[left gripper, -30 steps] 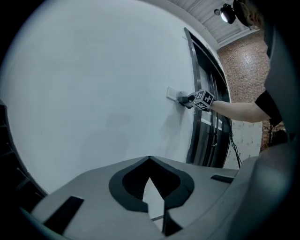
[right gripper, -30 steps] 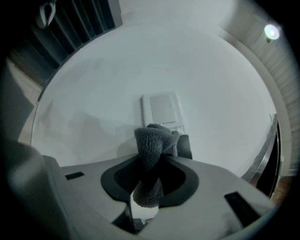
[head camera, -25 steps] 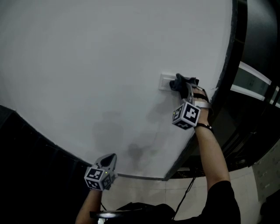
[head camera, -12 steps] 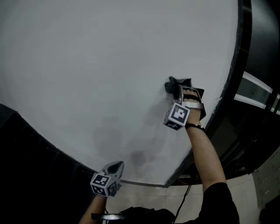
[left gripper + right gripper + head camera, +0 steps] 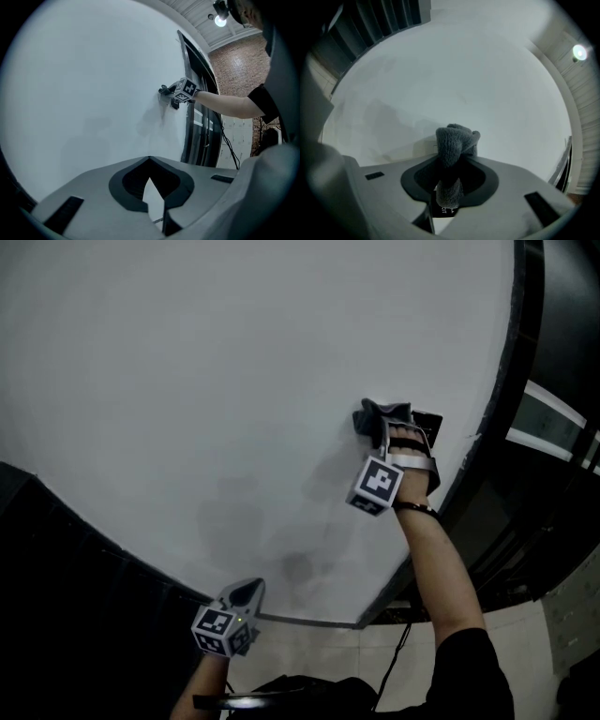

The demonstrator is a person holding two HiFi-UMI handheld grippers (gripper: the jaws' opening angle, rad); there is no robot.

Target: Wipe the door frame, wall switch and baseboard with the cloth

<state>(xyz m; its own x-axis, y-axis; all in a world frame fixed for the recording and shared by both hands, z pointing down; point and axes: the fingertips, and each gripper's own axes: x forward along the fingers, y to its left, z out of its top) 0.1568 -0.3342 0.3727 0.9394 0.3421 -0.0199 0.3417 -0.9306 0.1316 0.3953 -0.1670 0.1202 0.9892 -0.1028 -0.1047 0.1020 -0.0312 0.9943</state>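
Observation:
My right gripper [image 5: 382,430] is shut on a dark grey cloth [image 5: 373,415] and presses it flat against the white wall [image 5: 234,381]. In the head view the cloth covers the wall switch. In the right gripper view the cloth [image 5: 453,138] bunches out of the jaws, and a pale edge of the switch plate [image 5: 424,146] shows to its left. The left gripper view catches the right gripper [image 5: 182,89] far up the wall, beside the dark door frame [image 5: 191,108]. My left gripper [image 5: 247,591] hangs low near the wall's foot, shut with nothing in it.
The dark door frame [image 5: 514,371] runs along the wall's right edge, with glass and a pale floor [image 5: 394,648] beyond. A thin grey baseboard line [image 5: 305,621] marks the wall's foot. A black panel [image 5: 56,606] fills the lower left. A cable [image 5: 401,648] hangs below my right arm.
My right gripper has slid the cloth left and slightly up, off the switch's right side and onto it; the plate no longer shows. My left gripper has drifted a little right and down.

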